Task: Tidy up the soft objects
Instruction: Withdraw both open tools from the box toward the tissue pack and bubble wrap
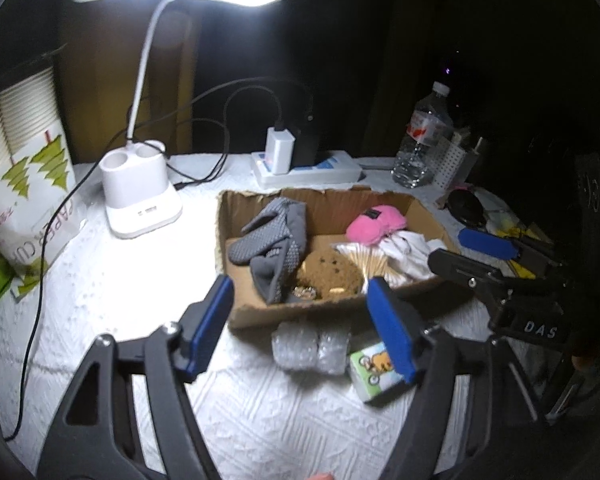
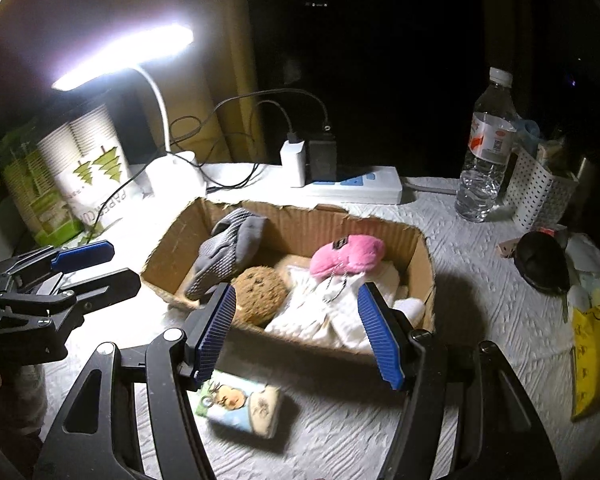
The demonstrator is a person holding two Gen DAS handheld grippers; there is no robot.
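A cardboard box sits mid-table. It holds grey gloves, a brown sponge, a pink plush and white cloth. A bubble-wrap roll and a cartoon tissue pack lie on the table before the box. My left gripper is open and empty above the bubble wrap. My right gripper is open and empty over the box's near wall; it also shows in the left wrist view.
A lit white desk lamp stands back left beside a paper-cup pack. A power strip, water bottle and white perforated basket line the back. Black and yellow clutter lies right.
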